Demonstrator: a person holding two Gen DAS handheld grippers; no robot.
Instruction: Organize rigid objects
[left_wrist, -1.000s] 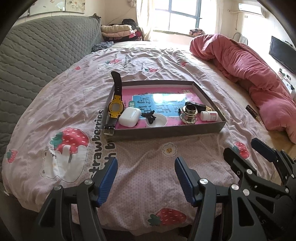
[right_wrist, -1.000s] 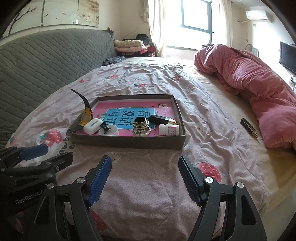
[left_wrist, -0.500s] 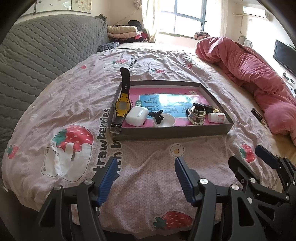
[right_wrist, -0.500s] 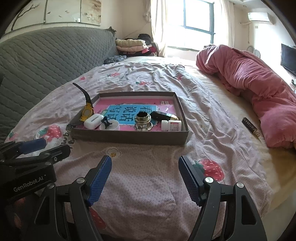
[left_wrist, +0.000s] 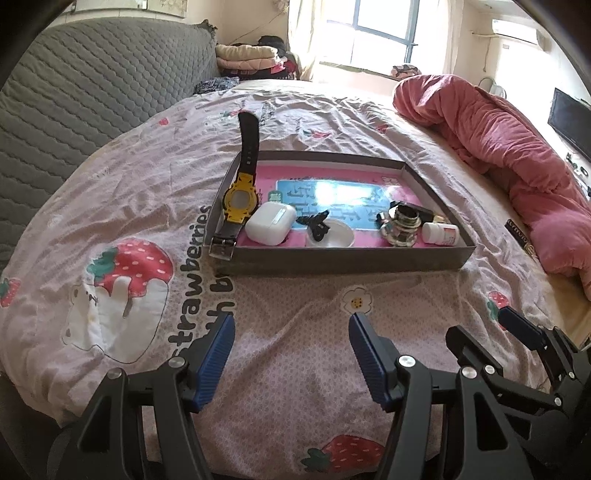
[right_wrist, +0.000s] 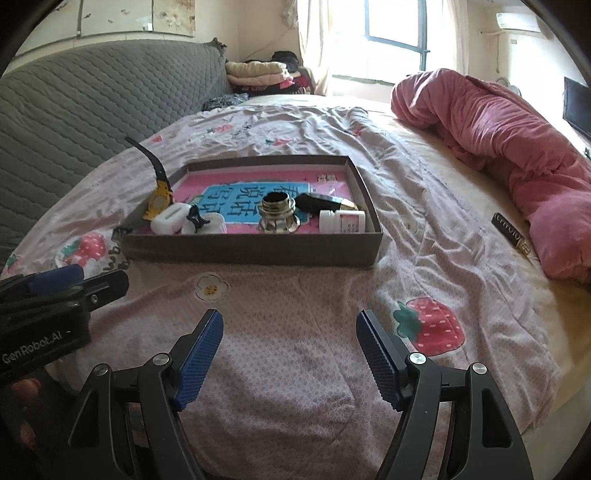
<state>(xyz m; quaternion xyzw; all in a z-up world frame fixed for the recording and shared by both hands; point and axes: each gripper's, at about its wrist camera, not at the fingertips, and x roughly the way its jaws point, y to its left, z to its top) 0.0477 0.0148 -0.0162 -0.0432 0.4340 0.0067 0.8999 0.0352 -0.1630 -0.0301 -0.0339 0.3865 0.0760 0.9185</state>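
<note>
Both tongs gaping, empty, above the bedsheet's near edge.
Left gripper and right gripper hold nothing. Beyond, mid-bed, shallow tray: yellow watch draped over left rim, white earbud case beside, metal fitting and pill bottle at right corner.

Plenty of open bedsheet between both grippers and the shallow box, nothing lying in that stretch. The box's near wall is low but it's the first thing in the way. Inside, the front row is packed: watch draped over the left wall, white case, metal fitting, small bottle. Back half looks bare, I think. Pink duvet blocks the right side.
</note>
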